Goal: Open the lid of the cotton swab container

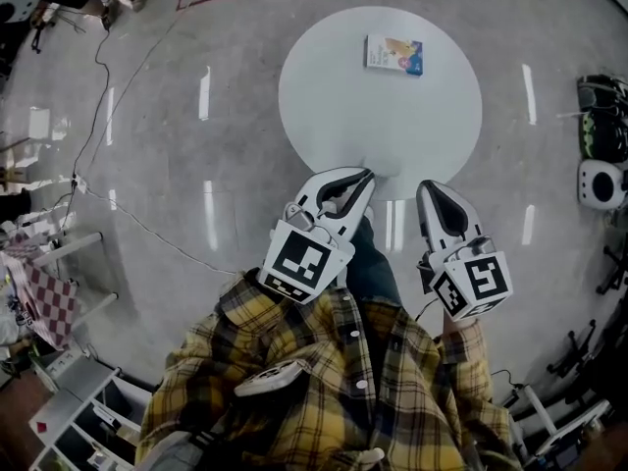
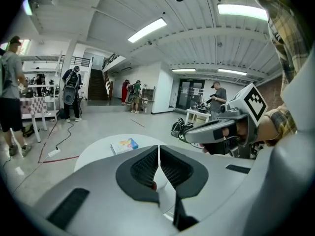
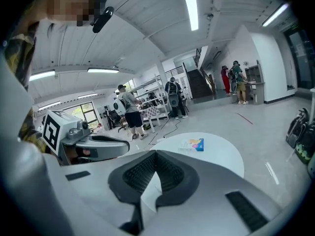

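Left tool (image 1: 366,175), right tool (image 1: 428,186) clenched, empty; cotton swab container (image 1: 394,54) well apart on desk (image 1: 324,106). Risk: closed tips shove it.

container (image 1: 393,54) print illegible, no readable text

White table (image 1: 334,116); yellow-and-black plaid shirt (image 1: 314,400); blue-and-yellow cotton swab container (image 1: 393,54).

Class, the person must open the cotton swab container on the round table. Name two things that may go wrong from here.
1. The cotton swab container lies on the far side of the table, away from both grippers; a long reach may nudge it off.
2. The left gripper and right gripper are shut; unless opened first, they would likely shove the box, not grip it.
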A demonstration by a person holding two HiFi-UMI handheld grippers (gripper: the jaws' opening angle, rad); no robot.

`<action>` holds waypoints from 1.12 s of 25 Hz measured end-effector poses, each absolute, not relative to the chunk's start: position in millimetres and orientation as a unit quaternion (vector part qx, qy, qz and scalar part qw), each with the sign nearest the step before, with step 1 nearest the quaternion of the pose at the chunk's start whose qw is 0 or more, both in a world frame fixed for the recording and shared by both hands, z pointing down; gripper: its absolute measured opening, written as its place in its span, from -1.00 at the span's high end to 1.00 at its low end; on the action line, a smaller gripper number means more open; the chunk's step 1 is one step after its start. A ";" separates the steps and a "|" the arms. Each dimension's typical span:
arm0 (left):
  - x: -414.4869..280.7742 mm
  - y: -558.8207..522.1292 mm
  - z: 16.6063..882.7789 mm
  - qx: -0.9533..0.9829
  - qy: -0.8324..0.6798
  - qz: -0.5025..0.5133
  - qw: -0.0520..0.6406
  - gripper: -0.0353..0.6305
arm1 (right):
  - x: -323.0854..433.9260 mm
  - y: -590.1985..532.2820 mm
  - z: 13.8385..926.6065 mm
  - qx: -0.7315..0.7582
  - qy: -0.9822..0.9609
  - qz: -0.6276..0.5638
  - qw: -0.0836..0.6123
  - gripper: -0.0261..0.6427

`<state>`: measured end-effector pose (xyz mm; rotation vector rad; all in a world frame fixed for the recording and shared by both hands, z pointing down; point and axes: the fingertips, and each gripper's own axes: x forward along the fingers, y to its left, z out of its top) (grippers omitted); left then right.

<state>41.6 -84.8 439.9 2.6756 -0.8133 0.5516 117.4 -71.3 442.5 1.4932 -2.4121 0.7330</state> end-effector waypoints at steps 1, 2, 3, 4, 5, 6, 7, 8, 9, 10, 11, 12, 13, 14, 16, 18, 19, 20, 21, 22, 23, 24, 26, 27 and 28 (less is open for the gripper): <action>40.1 -85.3 444.0 0.928 -0.283 0.196 0.146 0.83 | 114.5 -70.9 444.6 0.505 -0.819 0.251 0.106 0.88; 39.0 -85.3 446.8 0.927 -0.282 0.198 0.147 0.82 | 111.9 -70.0 446.5 0.504 -0.819 0.253 0.106 0.88; 38.6 -85.0 448.8 0.928 -0.281 0.199 0.147 0.83 | 110.2 -68.6 448.3 0.503 -0.818 0.257 0.106 0.88; 38.9 -84.3 450.5 0.928 -0.279 0.199 0.145 0.83 | 109.3 -66.7 450.2 0.503 -0.817 0.260 0.106 0.88; 39.5 -83.6 451.9 0.929 -0.278 0.199 0.144 0.82 | 108.9 -64.8 451.8 0.502 -0.817 0.263 0.107 0.88; 40.1 -83.0 453.5 0.929 -0.276 0.199 0.142 0.82 | 108.5 -63.4 452.8 0.501 -0.816 0.265 0.107 0.88; 40.3 -82.6 455.7 0.930 -0.274 0.200 0.142 0.82 | 107.6 -62.7 453.5 0.500 -0.817 0.267 0.107 0.88; 40.0 -82.6 459.0 0.930 -0.272 0.201 0.142 0.82 | 106.4 -62.7 454.7 0.499 -0.817 0.270 0.107 0.88; 39.3 -83.0 464.0 0.930 -0.270 0.204 0.144 0.82 | 105.1 -63.6 457.0 0.497 -0.817 0.273 0.105 0.88; 38.5 -84.3 470.7 0.930 -0.268 0.207 0.145 0.82 | 104.2 -65.6 460.6 0.496 -0.817 0.276 0.105 0.88; 38.0 -86.5 478.7 0.929 -0.265 0.211 0.147 0.82 | 103.9 -68.4 465.5 0.495 -0.817 0.278 0.104 0.88; 37.7 -88.7 486.9 0.929 -0.262 0.215 0.147 0.82 | 104.3 -71.3 470.8 0.495 -0.816 0.280 0.104 0.88; 37.8 -90.1 493.9 0.929 -0.259 0.217 0.148 0.82 | 105.0 -73.4 475.6 0.496 -0.815 0.281 0.104 0.88; 38.3 -90.4 498.8 0.930 -0.255 0.218 0.147 0.82 | 105.9 -74.5 479.4 0.497 -0.814 0.283 0.105 0.88; 39.5 -89.8 504.2 0.933 -0.246 0.218 0.145 0.82 | 106.6 -75.3 483.3 0.497 -0.812 0.286 0.108 0.88; 41.2 -89.6 508.7 0.935 -0.240 0.219 0.143 0.82 | 106.7 -75.4 485.2 0.496 -0.812 0.289 0.109 0.88; 42.1 -89.6 511.7 0.935 -0.238 0.221 0.144 0.82 | 107.0 -75.0 486.4 0.496 -0.811 0.290 0.110 0.88; 43.2 -89.3 515.1 0.935 -0.234 0.222 0.145 0.81 | 107.2 -74.4 487.6 0.496 -0.810 0.292 0.112 0.88; 44.3 -88.9 518.7 0.935 -0.230 0.225 0.147 0.77 | 107.4 -74.0 488.8 0.496 -0.809 0.293 0.113 0.88; 45.2 -88.6 522.4 0.935 -0.225 0.228 0.150 0.69 | 107.3 -74.0 489.9 0.497 -0.809 0.294 0.113 0.88; 45.8 -88.6 526.3 0.935 -0.221 0.232 0.152 0.58 | 107.0 -74.3 490.9 0.497 -0.808 0.294 0.114 0.88; 46.4 -88.8 530.5 0.934 -0.217 0.237 0.154 0.53 | 106.9 -74.7 491.8 0.497 -0.808 0.295 0.115 0.88; 47.9 -89.2 540.4 0.933 -0.209 0.247 0.156 0.40 | 107.7 -75.1 493.6 0.498 -0.806 0.297 0.119 0.88; 48.5 -89.3 546.8 0.933 -0.204 0.253 0.158 0.33 | 108.2 -75.2 494.5 0.499 -0.805 0.298 0.120 0.88; 48.6 -89.7 554.2 0.931 -0.199 0.261 0.161 0.23 | 108.4 -75.5 495.1 0.499 -0.805 0.298 0.121 0.88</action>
